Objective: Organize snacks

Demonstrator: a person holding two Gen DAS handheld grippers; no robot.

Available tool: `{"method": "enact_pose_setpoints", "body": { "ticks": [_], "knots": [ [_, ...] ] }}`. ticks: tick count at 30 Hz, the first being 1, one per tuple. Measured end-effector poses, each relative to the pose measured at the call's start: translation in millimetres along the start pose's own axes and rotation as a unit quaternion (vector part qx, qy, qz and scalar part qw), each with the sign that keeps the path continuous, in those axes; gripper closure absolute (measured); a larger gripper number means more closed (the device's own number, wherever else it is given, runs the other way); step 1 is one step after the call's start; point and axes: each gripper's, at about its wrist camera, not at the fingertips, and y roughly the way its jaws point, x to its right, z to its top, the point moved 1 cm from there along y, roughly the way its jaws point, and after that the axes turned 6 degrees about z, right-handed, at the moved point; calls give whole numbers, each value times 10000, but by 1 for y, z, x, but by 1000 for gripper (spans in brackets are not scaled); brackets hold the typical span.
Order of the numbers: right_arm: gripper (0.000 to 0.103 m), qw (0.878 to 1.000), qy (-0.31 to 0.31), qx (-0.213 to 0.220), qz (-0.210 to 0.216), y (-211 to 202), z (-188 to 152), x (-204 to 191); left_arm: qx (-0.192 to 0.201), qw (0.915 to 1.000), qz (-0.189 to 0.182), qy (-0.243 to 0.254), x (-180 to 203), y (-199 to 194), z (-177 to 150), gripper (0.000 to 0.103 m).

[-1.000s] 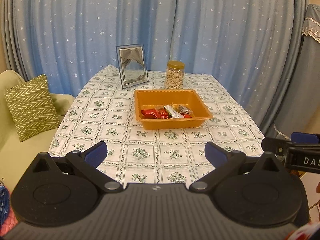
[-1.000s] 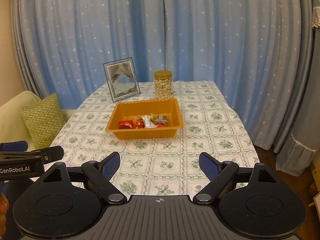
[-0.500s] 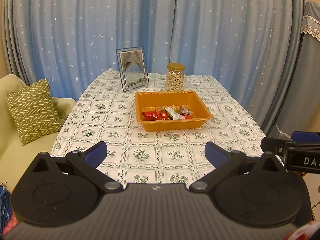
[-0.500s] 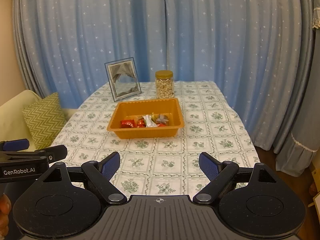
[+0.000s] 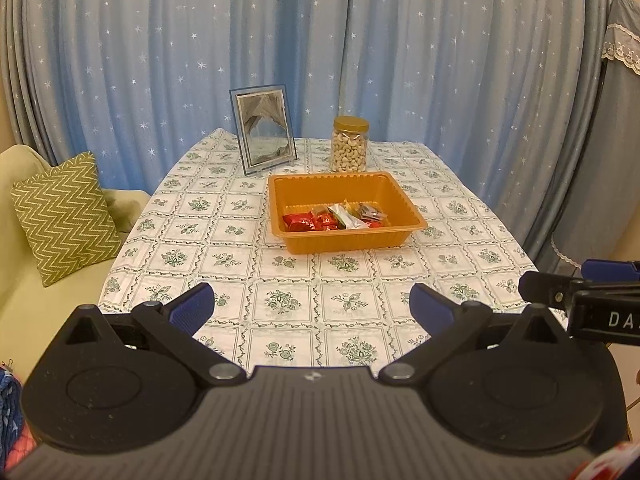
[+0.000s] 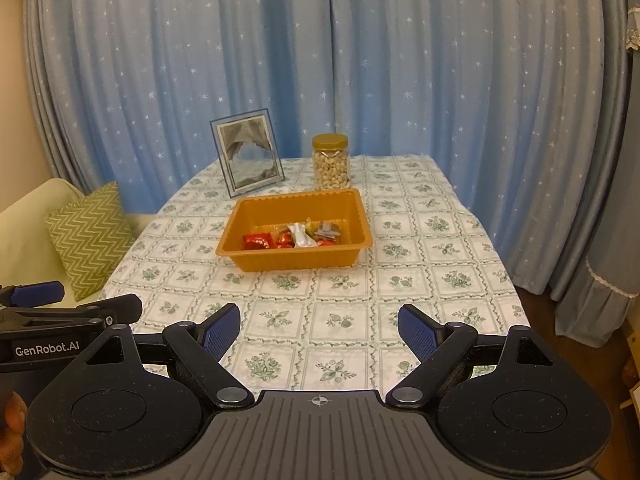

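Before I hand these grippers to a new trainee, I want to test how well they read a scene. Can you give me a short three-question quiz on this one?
1. True or false: the left gripper and the right gripper are both open and empty.
2. Where do the wrapped snacks lie? A) loose on the tablecloth B) in the orange tray C) in the jar
3. Fill in: behind the tray stand a picture frame and a lidded jar of ____.

Key: 1 true; 2 B; 3 nuts (they look like cashews).
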Motion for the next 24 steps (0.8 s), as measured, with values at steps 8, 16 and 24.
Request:
{"method": "enact_pose_setpoints", "body": {
  "ticks": [8,16,24],
  "knots": [
    [17,10000,-2,-2,25,0,0,-1,-19,10000,2,-10,-2,0,-2,0],
    [17,10000,17,-14,21,0,-2,-1,-25,10000,-7,-5,-2,0,-2,0],
    [17,10000,23,-19,18,0,-2,-2,-25,10000,-6,1,-1,0,-2,0]
  ]
}}
